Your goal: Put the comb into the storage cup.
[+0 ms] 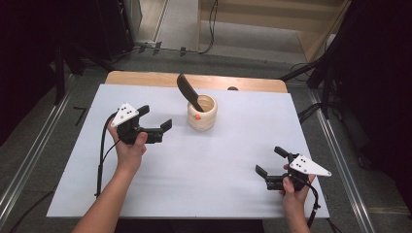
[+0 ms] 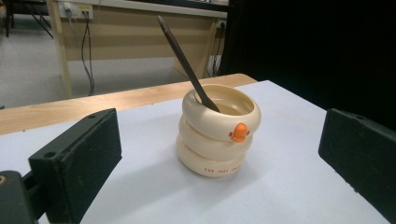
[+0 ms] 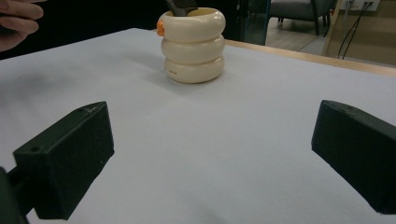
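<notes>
**Spoon in the cup, neither claw on it yet**

The left claw [image 1: 154,120], spread and holding nothing, points at the cream ringed cup [image 1: 202,113] at the desk's [image 1: 204,165] far middle; the dark spoon [image 1: 188,91] leans inside it. The right claw [image 1: 270,160], spread too, waits near right. Grasping appears entirely ahead.

Glossy cream plastic-looking holder [image 2: 218,132], dark matt spatula [image 2: 185,62], smooth white tabletop [image 1: 194,165].
</notes>
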`<state>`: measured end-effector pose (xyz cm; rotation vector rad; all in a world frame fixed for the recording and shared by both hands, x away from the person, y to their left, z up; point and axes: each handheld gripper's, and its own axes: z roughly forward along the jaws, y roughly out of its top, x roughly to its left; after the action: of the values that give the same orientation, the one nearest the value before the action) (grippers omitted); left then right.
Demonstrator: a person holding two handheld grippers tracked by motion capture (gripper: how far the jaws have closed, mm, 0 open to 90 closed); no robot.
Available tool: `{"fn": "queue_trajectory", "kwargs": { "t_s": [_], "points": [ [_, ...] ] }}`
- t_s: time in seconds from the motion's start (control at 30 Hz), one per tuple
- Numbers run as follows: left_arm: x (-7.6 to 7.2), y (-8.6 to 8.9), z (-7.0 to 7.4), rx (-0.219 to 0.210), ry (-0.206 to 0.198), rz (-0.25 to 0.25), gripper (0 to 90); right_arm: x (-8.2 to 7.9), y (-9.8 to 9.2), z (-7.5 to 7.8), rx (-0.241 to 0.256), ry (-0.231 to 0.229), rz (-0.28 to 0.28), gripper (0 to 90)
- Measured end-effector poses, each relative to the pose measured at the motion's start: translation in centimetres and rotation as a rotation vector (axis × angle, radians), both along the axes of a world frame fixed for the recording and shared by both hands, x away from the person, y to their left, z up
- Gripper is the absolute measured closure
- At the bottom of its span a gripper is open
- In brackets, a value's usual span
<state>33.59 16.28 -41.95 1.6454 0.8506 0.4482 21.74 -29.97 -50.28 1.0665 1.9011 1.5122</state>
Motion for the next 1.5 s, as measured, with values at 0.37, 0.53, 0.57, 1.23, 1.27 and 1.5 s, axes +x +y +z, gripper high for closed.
{"fn": "queue_trajectory", "kwargs": {
  "t_s": [0.37, 0.53, 0.57, 1.23, 1.27, 1.5],
  "points": [
    [-1.5, 1.8, -0.6, -0.017, 0.002, 0.027, 0.0, 0.0, 0.0, 0.0, -0.002, -0.005, 0.002, 0.0],
    [-2.2, 2.5, -0.9, -0.023, 0.005, 0.029, 0.0, 0.0, 0.1, 0.1, -0.003, -0.007, 0.002, 0.0],
    [-2.3, 2.7, -1.0, -0.025, 0.004, 0.03, 0.0, 0.0, 0.0, 0.1, -0.002, -0.006, 0.002, 0.0],
    [-4.7, 5.7, -1.8, -0.021, 0.006, 0.044, 0.0, 0.0, 0.1, 0.1, -0.005, -0.006, -0.003, 0.0],
    [-4.8, 5.8, -1.8, -0.021, 0.006, 0.046, 0.0, 0.0, 0.1, 0.1, -0.005, -0.006, -0.004, 0.0],
    [-5.5, 6.9, -2.0, -0.014, 0.001, 0.056, 0.0, -0.1, 0.2, 0.1, -0.006, -0.004, -0.003, 0.0]
  ]
}}
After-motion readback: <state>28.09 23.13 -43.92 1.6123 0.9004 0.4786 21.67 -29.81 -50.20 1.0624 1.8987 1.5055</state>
